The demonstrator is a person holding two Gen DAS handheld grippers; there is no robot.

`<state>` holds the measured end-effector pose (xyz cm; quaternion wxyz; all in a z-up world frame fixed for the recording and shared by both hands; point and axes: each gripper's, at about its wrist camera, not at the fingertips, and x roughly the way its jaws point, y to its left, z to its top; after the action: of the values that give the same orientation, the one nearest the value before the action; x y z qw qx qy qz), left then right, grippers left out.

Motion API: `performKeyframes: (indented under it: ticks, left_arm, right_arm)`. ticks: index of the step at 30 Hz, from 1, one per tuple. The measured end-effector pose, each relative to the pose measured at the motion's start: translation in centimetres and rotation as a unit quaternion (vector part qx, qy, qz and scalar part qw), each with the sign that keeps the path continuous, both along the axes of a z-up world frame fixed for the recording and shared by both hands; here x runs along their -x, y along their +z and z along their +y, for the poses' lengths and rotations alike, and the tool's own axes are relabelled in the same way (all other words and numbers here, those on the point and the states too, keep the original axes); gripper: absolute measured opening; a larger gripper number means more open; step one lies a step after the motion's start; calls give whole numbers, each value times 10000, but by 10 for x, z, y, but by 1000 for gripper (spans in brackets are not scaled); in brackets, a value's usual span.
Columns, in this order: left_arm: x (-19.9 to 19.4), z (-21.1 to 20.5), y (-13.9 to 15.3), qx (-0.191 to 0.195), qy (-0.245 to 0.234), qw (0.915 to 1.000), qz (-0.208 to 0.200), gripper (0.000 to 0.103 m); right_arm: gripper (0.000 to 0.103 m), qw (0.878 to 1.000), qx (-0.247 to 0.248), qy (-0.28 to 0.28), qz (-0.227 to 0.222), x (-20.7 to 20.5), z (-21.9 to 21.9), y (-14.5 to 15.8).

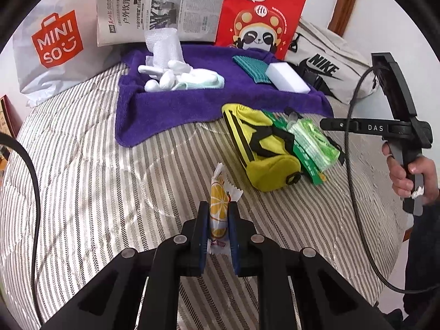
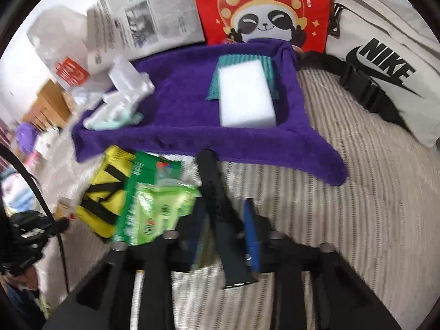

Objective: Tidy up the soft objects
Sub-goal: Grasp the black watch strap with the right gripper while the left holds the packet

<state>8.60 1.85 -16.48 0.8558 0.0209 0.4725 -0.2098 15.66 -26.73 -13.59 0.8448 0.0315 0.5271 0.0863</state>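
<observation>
Right wrist view was motion-blurred, so detail there was poor. My right gripper [image 2: 224, 220] had a black strap-like piece [image 2: 220, 214] between its blue pads; I couldn't tell whether the jaws actually pinched it or just straddled it. Its lower end was cut off behind the gripper body. Left gripper [image 1: 218, 220] had jaws pressed onto a lemon-print candy wrapper [image 1: 218, 206], held upright above the striped bedspread [image 1: 96, 192]; the wrapper's bottom twist was hidden between the pads. Yellow pouch [image 1: 258, 151] lay on the bedspread just ahead of it, with a green wipes pack [image 1: 313, 143] resting against its right side, touching. Behind those was a purple towel [image 1: 178, 110] carrying a white sponge block [image 1: 287, 77] on a teal cloth [image 1: 251, 67], plus a pile of white foam pieces [image 1: 170, 74] on a pale mint cloth; couldn't resolve the pile further. Along the back: MINISO bag [image 1: 55, 44], newspaper [image 1: 154, 5], red panda bag [image 1: 261, 16], Nike bag [image 1: 330, 68], tops cropped by the lens. From the left view, the right gripper's handle and hand [image 1: 412, 176] sat at the far right edge.
</observation>
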Motion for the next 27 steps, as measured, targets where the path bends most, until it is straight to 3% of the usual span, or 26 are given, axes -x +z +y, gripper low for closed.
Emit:
performKeyframes:
  ticks: [3, 7, 11, 15, 22, 27]
  left_arm:
    - [1, -1, -2, -43, -34, 10000, 14, 13]
    - [-1, -1, -5, -64, -17, 10000, 55, 13]
    - [-4, 2, -7, -61, 0, 9999, 98, 13]
    - [-4, 3, -7, -64, -15, 9999, 125, 13]
    - [-4, 6, -7, -10, -18, 9999, 121, 14]
    - [-4, 6, -7, -8, -34, 9999, 118, 14]
  right_arm:
    - [35, 9986, 518, 48, 36, 0, 2, -5]
    - [35, 9970, 672, 357, 166, 6, 9, -15]
    - [36, 9931, 1003, 613, 21, 12, 25, -18]
    - [24, 9921, 1012, 723, -142, 11, 33, -18]
    - [20, 9959, 780, 428, -172, 15, 13, -2]
    - [20, 9947, 1021, 59, -134, 22, -14, 7]
